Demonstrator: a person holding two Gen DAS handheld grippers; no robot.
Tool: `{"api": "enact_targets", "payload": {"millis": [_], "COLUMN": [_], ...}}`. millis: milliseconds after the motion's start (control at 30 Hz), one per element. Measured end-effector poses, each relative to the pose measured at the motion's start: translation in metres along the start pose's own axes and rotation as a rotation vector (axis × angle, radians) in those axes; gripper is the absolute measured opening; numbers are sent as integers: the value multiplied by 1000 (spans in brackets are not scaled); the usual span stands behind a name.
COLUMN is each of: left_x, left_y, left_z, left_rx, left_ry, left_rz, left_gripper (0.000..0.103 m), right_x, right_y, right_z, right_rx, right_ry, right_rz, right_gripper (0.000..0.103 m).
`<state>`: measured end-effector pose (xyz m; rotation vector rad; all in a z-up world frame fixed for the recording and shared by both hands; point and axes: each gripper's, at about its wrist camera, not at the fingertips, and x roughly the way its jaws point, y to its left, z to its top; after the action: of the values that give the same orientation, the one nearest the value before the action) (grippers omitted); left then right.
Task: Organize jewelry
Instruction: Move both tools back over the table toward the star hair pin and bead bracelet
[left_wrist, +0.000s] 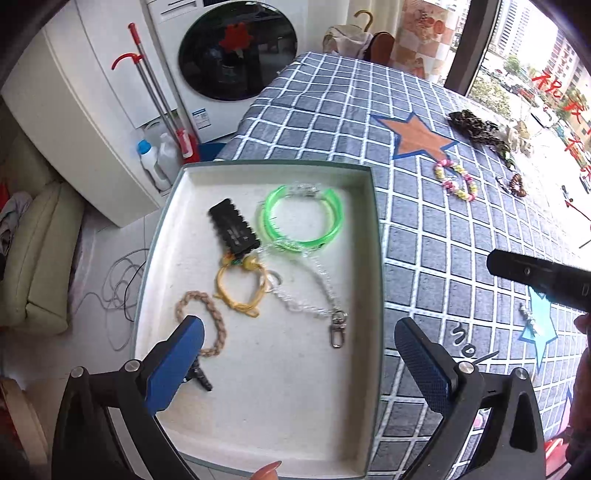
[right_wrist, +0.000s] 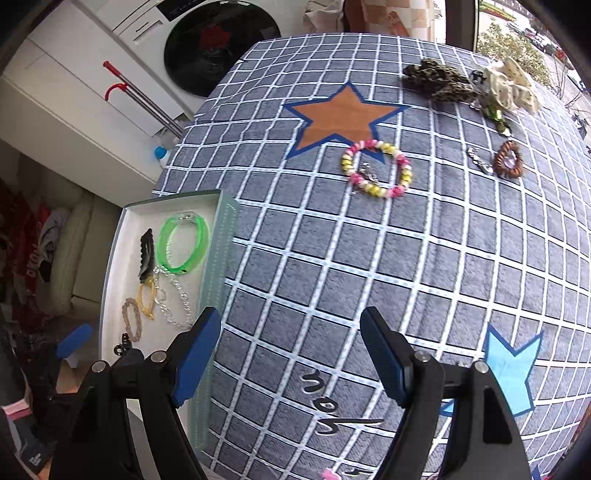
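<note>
Jewelry is split between two places: part of it already lies in the shallow white tray (left_wrist: 177, 236) at the left edge of the tabletop (right_wrist: 332, 258), the rest sits loose on the checked cloth further out. In the tray I count six pieces: one green bangle (left_wrist: 303, 218), one black toothed hair clip (left_wrist: 233, 229), one yellow cord bracelet (left_wrist: 240, 286), one tan braided bracelet (left_wrist: 207, 317), one clear chain with a metal clasp (left_wrist: 314, 295), and one small black clip (left_wrist: 197, 376) half hidden behind a finger. On the cloth I count one pink-and-yellow bead bracelet (right_wrist: 376, 168), one brown coiled hair tie (right_wrist: 509, 160) with a small silver piece (right_wrist: 479, 161) just beside it, one dark patterned scrunchie (right_wrist: 439, 83) and one cream fabric piece (right_wrist: 513, 86) at the far edge; a black clip and a green item lie between those, too small to tell apart surely. The left gripper (left_wrist: 299, 354) hangs over the tray with its jaws spread wide and nothing between them; the right gripper (right_wrist: 291, 354) hovers over bare cloth, jaws also spread and empty. All of this looks light. The bead bracelet is likely limp and rollable, so pinching across one side of its loop should serve best; the scrunchie is soft and forgiving anywhere; the silver piece is thin and probably slippery.
</note>
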<state>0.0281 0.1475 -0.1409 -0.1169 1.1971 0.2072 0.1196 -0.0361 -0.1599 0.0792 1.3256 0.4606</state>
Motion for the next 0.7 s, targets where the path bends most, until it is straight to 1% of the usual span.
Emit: {"api": "enact_targets", "payload": {"millis": [100, 233, 400, 467, 567, 700], "left_x": [-3, 1, 11, 16, 23, 38], "left_y": [-35, -76, -115, -123, -128, -131], "left_z": [3, -2, -13, -16, -11, 11], "left_rx": [73, 160, 236, 246, 227, 180], "left_ry": [-2, 16, 64, 82, 93, 101], "left_rz": [-39, -79, -124, -134, -141, -155], "left_gripper": [103, 103, 103, 103, 103, 103], "right_x": [-14, -24, -25, -23, -19, -10], "right_y": [-30, -71, -106, -114, -119, -114], "right_z": [-18, -43, -67, -73, -78, -81], "right_rx": [28, 73, 108, 108, 81, 25], "right_ry": [-1, 22, 60, 72, 81, 87], "right_rz": [-63, -140, -192, -207, -222, -236], "right_gripper": [80, 80, 80, 81, 81, 80]}}
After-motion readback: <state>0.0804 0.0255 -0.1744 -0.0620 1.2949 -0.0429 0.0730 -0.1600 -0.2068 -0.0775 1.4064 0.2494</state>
